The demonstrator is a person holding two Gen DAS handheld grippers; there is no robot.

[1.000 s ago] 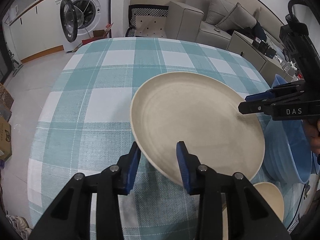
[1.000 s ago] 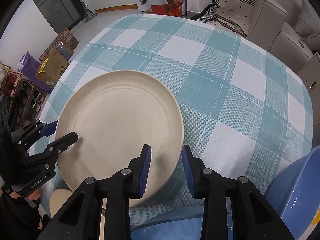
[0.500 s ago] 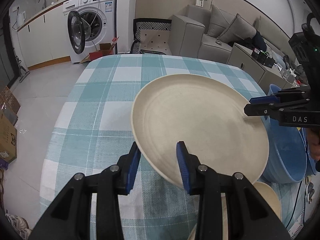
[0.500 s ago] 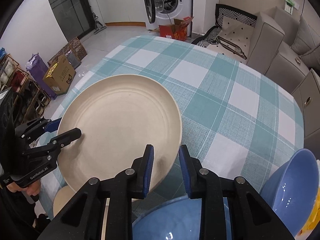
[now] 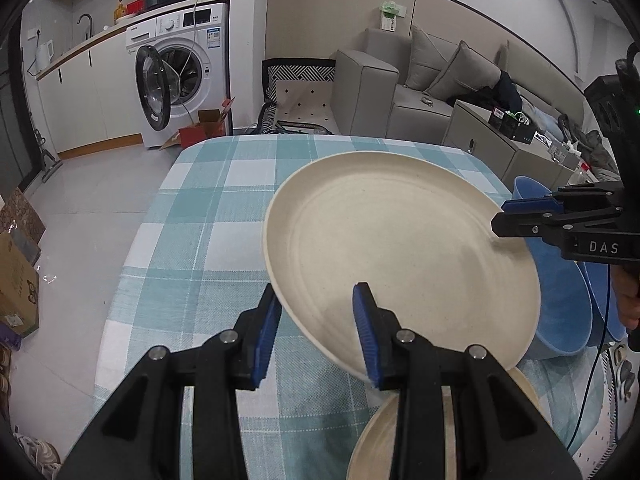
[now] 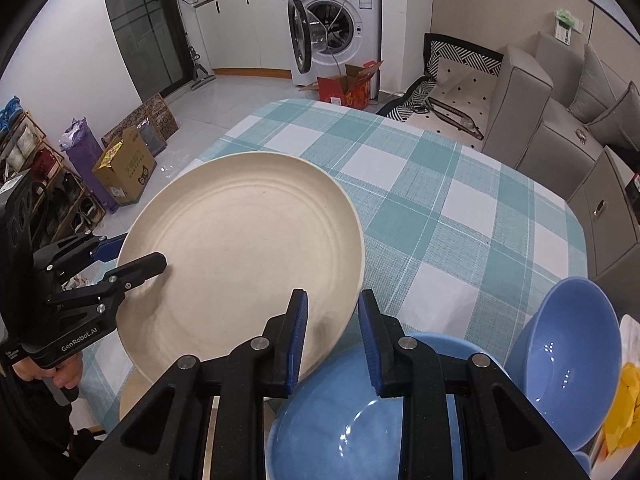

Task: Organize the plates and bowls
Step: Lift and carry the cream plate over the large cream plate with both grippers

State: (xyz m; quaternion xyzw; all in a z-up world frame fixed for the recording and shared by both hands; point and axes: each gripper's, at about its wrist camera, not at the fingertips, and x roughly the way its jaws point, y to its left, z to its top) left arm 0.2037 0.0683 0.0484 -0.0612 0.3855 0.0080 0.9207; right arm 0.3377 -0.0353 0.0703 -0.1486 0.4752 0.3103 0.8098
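Cream plate [image 5: 400, 256] is off the checked tablecloth [image 5: 200, 240], tilted, carried between both tools. My left gripper [image 5: 316, 336] is clamped on its near rim; my right gripper [image 6: 332, 332] pinches the opposite rim, its jaws having just closed further on the edge. Directly under the plate on my side sits a second cream dish [image 5: 384, 440], partly hidden by the fingers. Blue bowl [image 6: 344, 420] lies just below the right tool, with another blue bowl [image 6: 568, 360] standing tilted beside it. Beyond the table: washing machine [image 6: 340, 20] with door open, grey sofa [image 5: 420, 92]. Against one second ago, the plate has lifted clear of the cloth and more of the room shows above it.
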